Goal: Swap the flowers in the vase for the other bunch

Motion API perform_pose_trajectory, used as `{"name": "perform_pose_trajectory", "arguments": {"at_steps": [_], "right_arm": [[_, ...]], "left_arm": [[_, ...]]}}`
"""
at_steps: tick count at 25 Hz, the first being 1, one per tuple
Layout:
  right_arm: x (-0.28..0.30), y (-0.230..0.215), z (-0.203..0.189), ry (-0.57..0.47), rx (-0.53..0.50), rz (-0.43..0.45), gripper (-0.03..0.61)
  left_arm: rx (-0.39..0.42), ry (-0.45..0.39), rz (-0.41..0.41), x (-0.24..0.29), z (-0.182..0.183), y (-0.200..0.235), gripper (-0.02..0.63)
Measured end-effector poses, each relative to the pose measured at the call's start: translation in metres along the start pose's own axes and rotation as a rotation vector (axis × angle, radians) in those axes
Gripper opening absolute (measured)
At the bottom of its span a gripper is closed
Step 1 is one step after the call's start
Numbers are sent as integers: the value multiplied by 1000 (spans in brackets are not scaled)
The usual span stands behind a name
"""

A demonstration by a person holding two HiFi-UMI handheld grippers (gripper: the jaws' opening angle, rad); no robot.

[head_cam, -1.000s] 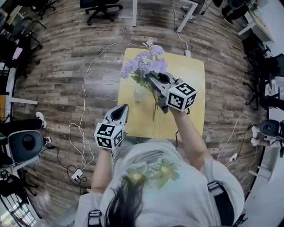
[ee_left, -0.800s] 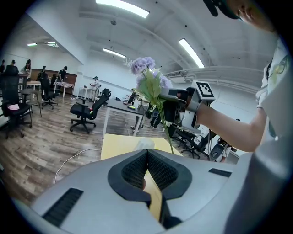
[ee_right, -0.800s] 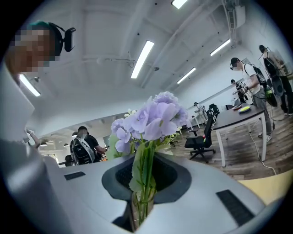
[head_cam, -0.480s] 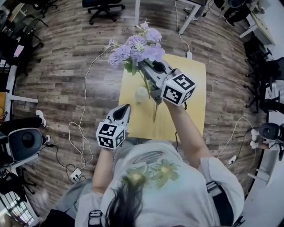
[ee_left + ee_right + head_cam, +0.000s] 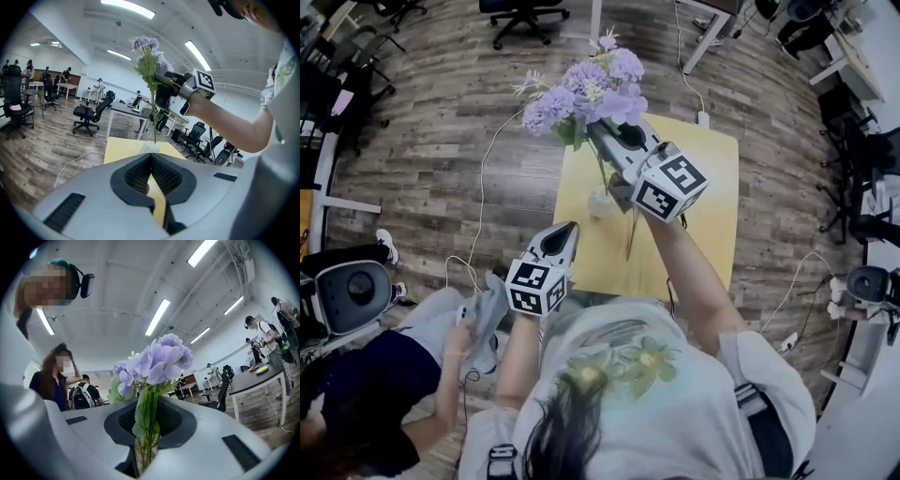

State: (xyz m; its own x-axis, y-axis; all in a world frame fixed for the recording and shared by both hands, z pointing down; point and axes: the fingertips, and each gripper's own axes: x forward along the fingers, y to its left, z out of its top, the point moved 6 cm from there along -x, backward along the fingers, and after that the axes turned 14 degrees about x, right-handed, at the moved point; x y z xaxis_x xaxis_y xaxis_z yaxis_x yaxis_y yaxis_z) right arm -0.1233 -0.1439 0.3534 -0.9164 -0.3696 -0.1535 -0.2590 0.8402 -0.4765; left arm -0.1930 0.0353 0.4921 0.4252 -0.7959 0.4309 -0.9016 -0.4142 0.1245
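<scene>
Right hand-held gripper (image 5: 146, 432) is clamped on the stems of the purple bunch (image 5: 586, 94), held above the vase (image 5: 600, 200) on the tabletop (image 5: 703, 187). Left hand-held gripper (image 5: 151, 161) is closed and empty. The bunch is judged light, with bendy stems and crushable blooms; grip the stems only.

Bright, even overhead light from ceiling strip lights (image 5: 158, 316). We see them clip to white around 12 to 1 o'clock in both gripper views. Shadows on the table (image 5: 703, 187) are faint. Strong fisheye bend, dark corners all round. We get the flowers (image 5: 157, 357) sharp, stems at 6 o'clock soft.
</scene>
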Motion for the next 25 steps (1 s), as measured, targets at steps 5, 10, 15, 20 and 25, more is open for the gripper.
{"name": "perform_pose_trajectory", "arguments": {"at_steps": [5, 10, 15, 20, 25], "right_arm": [[8, -10, 0, -2, -1, 8, 61], [5, -16, -7, 10, -2, 5, 61], [3, -25, -16, 36, 14, -13, 61], [4, -35, -25, 68, 19, -34, 61], [-3, -37, -36, 97, 19, -65, 61]], "left_arm": [[-6, 9, 2, 2, 17, 11, 18], [-7, 16, 1, 4, 23, 15, 18], [-8, 17, -2, 9, 31, 21, 18], [-11, 25, -5, 16, 40, 30, 18], [-9, 27, -7, 17, 42, 30, 18]]}}
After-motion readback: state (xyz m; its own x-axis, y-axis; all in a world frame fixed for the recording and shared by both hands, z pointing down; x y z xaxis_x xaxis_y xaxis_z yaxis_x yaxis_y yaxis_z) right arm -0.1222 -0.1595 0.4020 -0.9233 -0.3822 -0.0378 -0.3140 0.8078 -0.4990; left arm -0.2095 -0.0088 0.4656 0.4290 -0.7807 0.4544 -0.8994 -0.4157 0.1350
